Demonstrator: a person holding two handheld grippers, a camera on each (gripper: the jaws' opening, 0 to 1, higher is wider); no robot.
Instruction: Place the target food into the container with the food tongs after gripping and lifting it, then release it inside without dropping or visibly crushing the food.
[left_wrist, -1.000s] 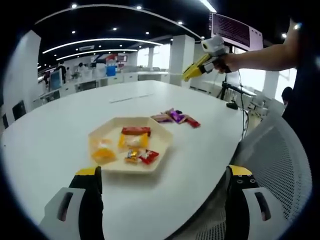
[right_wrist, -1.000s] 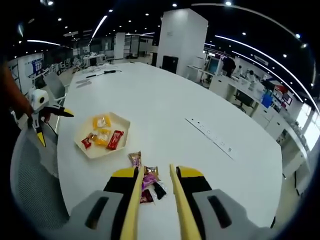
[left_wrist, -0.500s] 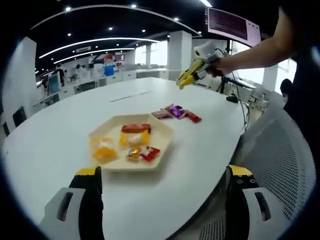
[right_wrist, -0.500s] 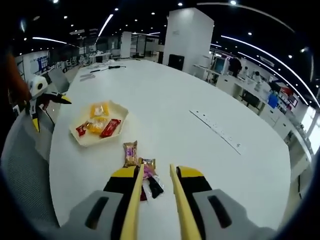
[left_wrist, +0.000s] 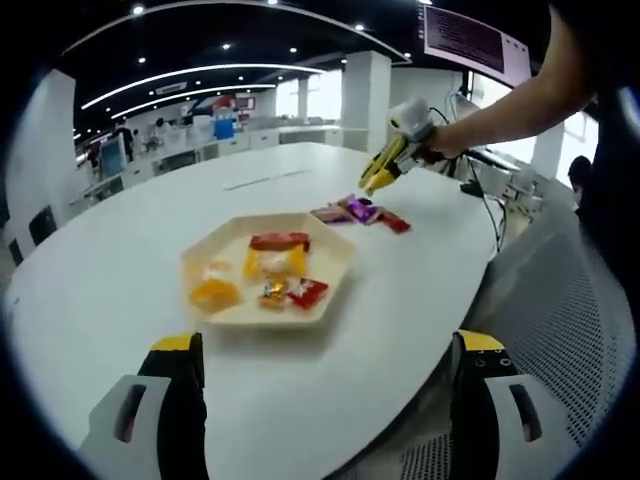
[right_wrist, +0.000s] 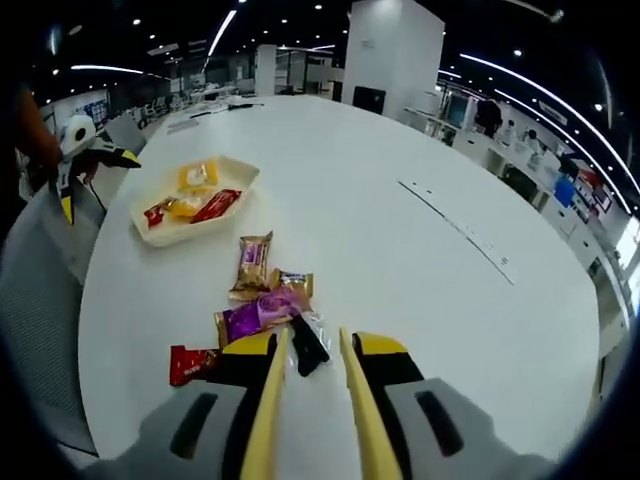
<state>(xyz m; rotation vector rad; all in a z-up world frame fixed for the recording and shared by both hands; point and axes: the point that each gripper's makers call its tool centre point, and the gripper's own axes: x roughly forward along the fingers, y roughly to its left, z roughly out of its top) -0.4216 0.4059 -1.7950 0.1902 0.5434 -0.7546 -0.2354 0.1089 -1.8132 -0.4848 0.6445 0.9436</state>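
Snacks already fill the tray (left_wrist: 335, 262) in the left gripper view, left claw (left_wrist: 320, 400) spread wide and idle. Right gripper view: right claw (right_wrist: 312, 352) (tong blades apart, pinching nothing) hovers over loose wrapped snacks (right_wrist: 262, 312) on the table (right_wrist: 400, 260); gripping, lifting and releasing remain.

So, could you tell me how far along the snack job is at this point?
Done: the tray already holds several wrapped snacks. In hand: the right tongs hover open and empty over the loose pile of snacks on the table, with nothing gripped yet. Left: grip one, lift it, carry it to the tray and release. The left tongs are open.
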